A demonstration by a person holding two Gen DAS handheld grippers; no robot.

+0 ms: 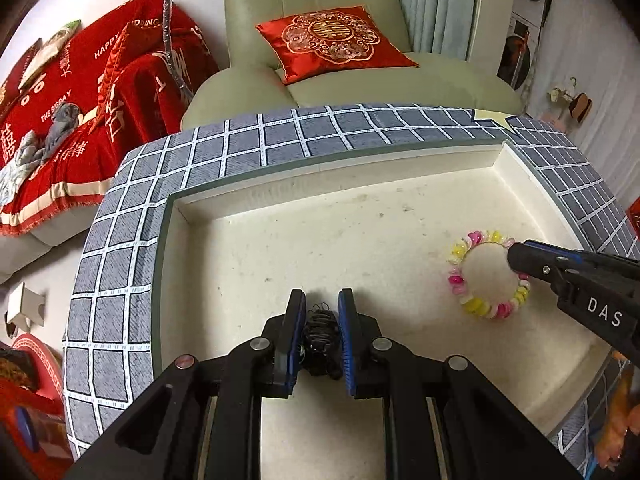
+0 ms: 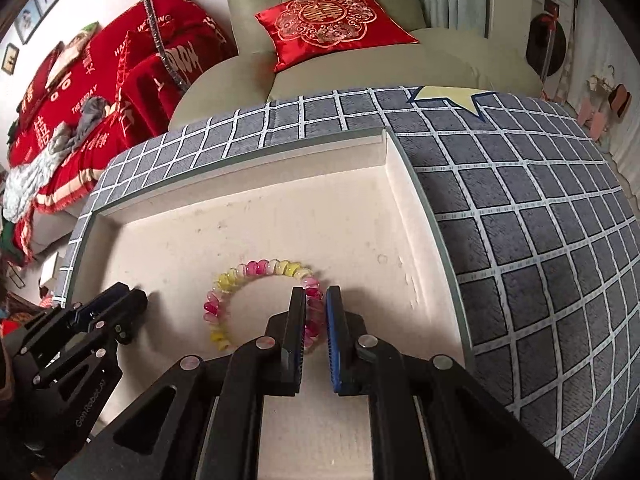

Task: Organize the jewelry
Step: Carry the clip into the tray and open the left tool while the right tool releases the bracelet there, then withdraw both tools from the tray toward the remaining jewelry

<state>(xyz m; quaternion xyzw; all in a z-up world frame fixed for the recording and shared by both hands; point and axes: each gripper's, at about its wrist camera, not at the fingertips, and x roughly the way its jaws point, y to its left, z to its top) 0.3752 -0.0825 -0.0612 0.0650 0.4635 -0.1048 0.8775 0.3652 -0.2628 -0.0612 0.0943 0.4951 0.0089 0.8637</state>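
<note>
Both tongs point steeply down into a shallow cream tray that sits on a grey cloth with a white grid.

Left gripper: jaws drawn close, pinching a small black bundle, a dark beaded or corded piece; its kind cannot be told. The bundle sits between the two blue-edged pads, filling the gap, with a few thin loops sticking out above its upper end. It hangs at or just above the tray floor; contact with the floor cannot be told.

Right gripper: jaws nearly together, nipped on the near-right stretch of a beaded bracelet. Beads are pink, yellow and clear-white. One bead section shows in the narrow slot between the pads. The rest of the ring spreads out to the left of and beyond the fingertips, lying open as a round loop on the tray floor.

From the left wrist view, the bracelet lies well to the right of the left tongs, with the right gripper reaching in from the right edge onto its far-right arc. From the right wrist view, the left gripper stands to the left of the bracelet, apart from it.

Beyond the tray: a pale green armchair with a red embroidered cushion, and a red throw on a sofa to the left.
</note>
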